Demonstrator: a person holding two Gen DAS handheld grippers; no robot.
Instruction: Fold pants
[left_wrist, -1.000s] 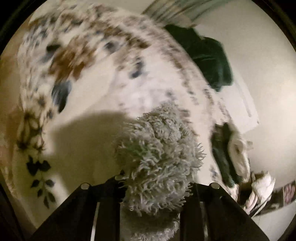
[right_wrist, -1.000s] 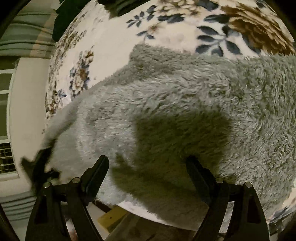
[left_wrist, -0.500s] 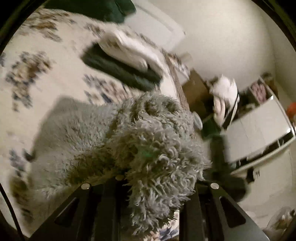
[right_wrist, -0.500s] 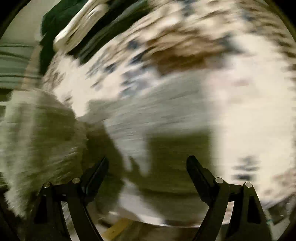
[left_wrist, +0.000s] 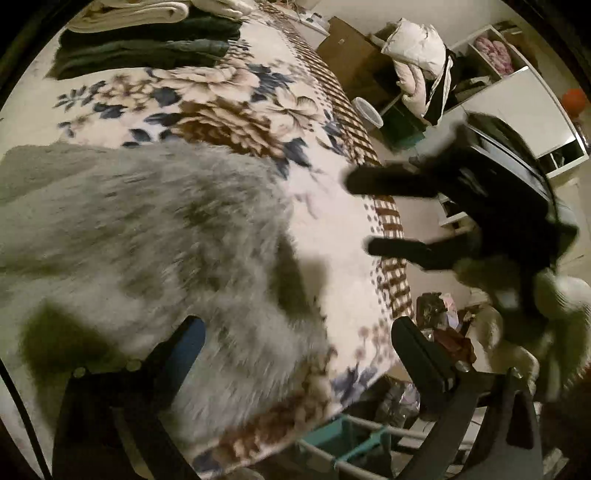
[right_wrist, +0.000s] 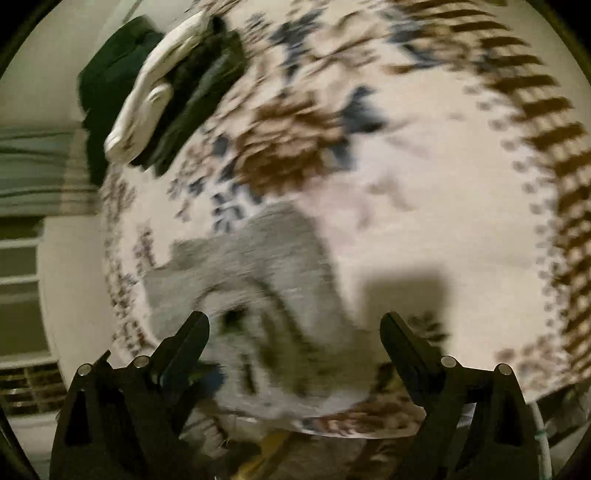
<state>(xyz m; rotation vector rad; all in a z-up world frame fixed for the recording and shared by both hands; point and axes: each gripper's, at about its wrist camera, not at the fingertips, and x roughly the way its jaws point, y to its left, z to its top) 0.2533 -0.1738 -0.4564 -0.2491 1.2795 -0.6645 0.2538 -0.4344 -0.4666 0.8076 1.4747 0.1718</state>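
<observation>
The fluffy grey pants (left_wrist: 147, 240) lie on the floral blanket (left_wrist: 229, 107) near the bed's front edge. My left gripper (left_wrist: 295, 343) is open and empty just above their near end. In the left wrist view my right gripper (left_wrist: 360, 214) shows at the right, open, over the blanket's edge. In the right wrist view the pants (right_wrist: 266, 288) are blurred, low in the middle, with my right gripper (right_wrist: 293, 336) open above them.
A stack of folded dark and white clothes (left_wrist: 147, 40) lies at the far side of the bed; it also shows in the right wrist view (right_wrist: 166, 96). Shelves (left_wrist: 517, 74), a bundle of bedding (left_wrist: 417, 55) and a teal rack (left_wrist: 343, 446) stand beside the bed.
My left gripper has opened and let go of the pants, which now lie on the blanket. Both grippers have swung round quickly; the right one stays open.
</observation>
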